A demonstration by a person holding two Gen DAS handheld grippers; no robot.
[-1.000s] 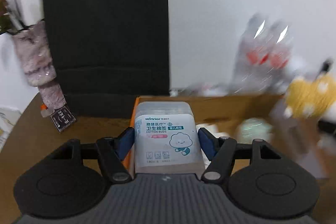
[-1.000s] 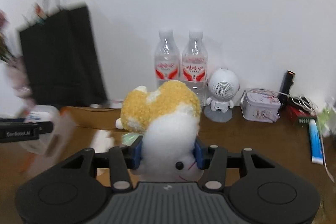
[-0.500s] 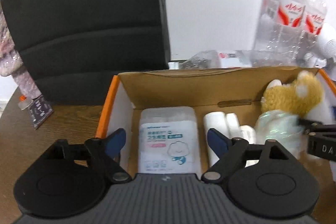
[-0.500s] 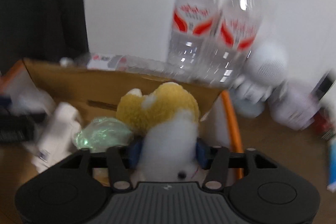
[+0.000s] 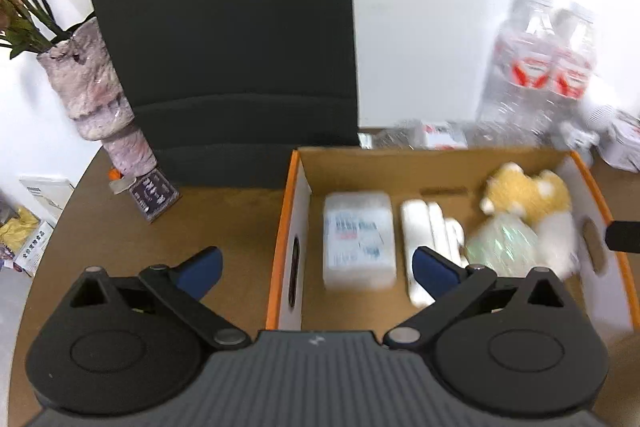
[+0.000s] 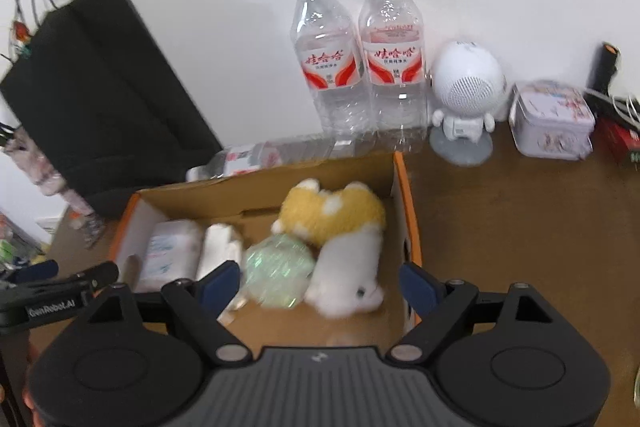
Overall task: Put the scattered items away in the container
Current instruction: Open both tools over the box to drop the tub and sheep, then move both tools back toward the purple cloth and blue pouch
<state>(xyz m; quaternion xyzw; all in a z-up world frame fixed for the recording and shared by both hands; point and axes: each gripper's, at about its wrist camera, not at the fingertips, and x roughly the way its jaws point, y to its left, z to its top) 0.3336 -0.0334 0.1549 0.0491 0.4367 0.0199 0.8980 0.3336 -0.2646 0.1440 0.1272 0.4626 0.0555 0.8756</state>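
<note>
We are holding the left gripper (image 5: 316, 265) with its jaws spread as wide as they go, having just been opening, and nothing is gripped between them: one blue pad is hanging over the bare table (image 5: 224, 223) outside the box's left wall, the other over the box's inside. Beneath and ahead of them the cotton-bud pack (image 5: 358, 239) is lying flat on the floor of the cardboard box (image 5: 302, 183), close to that left wall, with the white rolls (image 5: 430, 227) just beside it. Our right gripper (image 6: 320, 277) is likewise standing wide, its jaws having just been opening, and the plush toy (image 6: 340, 227) is lying loose between and beyond them, apart from both pads, in the box's right end and close to the orange-edged right wall. The shiny green bundle (image 6: 278, 269) is touching the plush on its left. Outward, the box's far rim is sitting close to a toppled bottle (image 6: 264, 155), with two upright water bottles (image 6: 360, 59) behind it. A black paper bag (image 5: 224, 39) is standing near the box's far left corner, and a vase (image 5: 96, 99) is standing left of it near the table's rounded edge. To the right of the box we are seeing open brown table, bounded at the back by a white speaker figure (image 6: 466, 99) and a tin (image 6: 552, 121).
</note>
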